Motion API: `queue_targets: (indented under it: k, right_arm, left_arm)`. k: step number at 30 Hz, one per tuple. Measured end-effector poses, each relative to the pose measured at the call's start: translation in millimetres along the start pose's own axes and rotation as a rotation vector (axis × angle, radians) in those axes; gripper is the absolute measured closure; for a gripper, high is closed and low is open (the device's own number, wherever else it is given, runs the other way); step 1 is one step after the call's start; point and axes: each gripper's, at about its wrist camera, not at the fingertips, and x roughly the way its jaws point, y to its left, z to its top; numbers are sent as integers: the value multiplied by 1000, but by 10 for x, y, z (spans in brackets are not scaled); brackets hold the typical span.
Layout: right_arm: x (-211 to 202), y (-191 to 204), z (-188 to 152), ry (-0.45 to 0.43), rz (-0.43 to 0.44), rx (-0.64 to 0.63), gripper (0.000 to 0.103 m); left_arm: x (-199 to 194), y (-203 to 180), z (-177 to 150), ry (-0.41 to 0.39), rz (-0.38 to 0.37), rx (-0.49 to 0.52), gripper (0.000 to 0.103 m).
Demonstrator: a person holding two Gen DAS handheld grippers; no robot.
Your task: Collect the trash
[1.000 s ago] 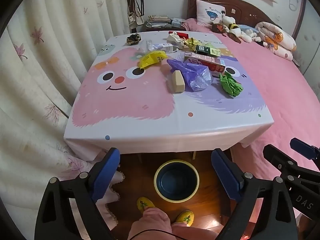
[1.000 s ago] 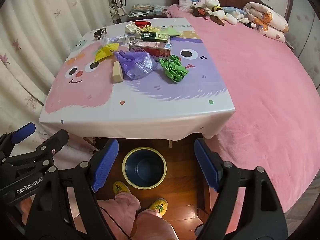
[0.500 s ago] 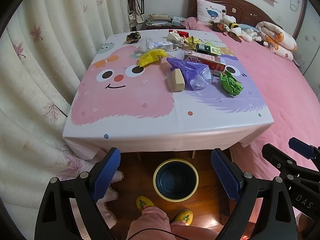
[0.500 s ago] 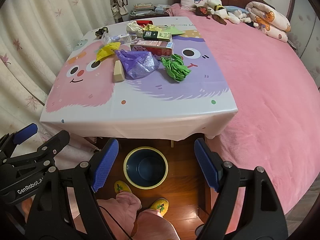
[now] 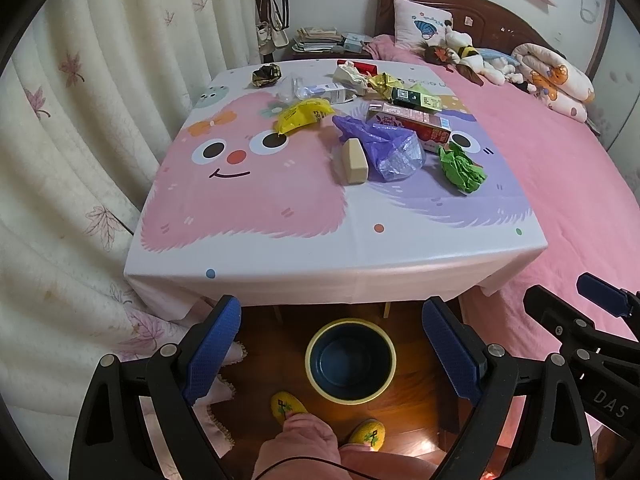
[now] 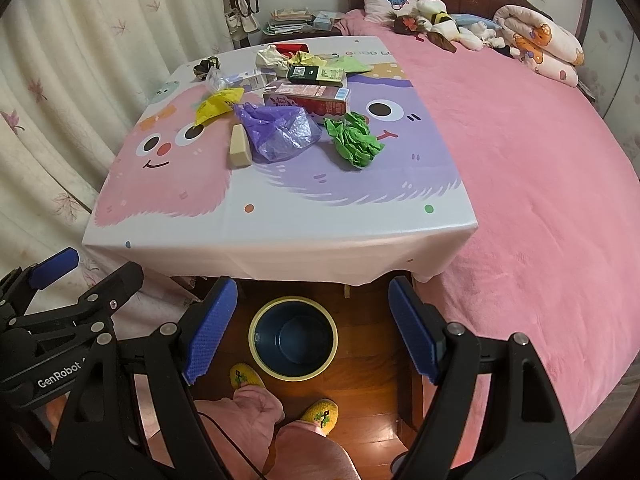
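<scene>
Trash lies on the cartoon tablecloth (image 5: 256, 208): a purple plastic bag (image 5: 390, 146), a tan block (image 5: 354, 160), crumpled green paper (image 5: 462, 168), a yellow wrapper (image 5: 304, 114), a red carton (image 5: 412, 122), a green box (image 5: 416, 100) and more at the far edge. A blue bin with a yellow rim (image 5: 351, 360) stands on the floor below the table's near edge; it also shows in the right wrist view (image 6: 294, 338). My left gripper (image 5: 332, 344) and right gripper (image 6: 310, 320) are both open and empty, held above the bin, short of the table.
A pink bed (image 6: 540, 168) runs along the table's right side with soft toys (image 6: 440, 24) at the head. Curtains (image 5: 60, 140) hang on the left. The person's legs and yellow slippers (image 5: 286, 406) are beside the bin on the wooden floor.
Both views have shifted slightly; the table and bin sit a little lower in the frames. Both grippers stay open and empty.
</scene>
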Motion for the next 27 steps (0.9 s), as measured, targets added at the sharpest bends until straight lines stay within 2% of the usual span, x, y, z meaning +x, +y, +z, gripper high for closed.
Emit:
queue_targets:
  k: [27]
  right_arm:
    - [-10, 39, -3, -10, 28, -15, 27]
  left_arm:
    - [37, 107, -31, 6, 18, -40, 9]
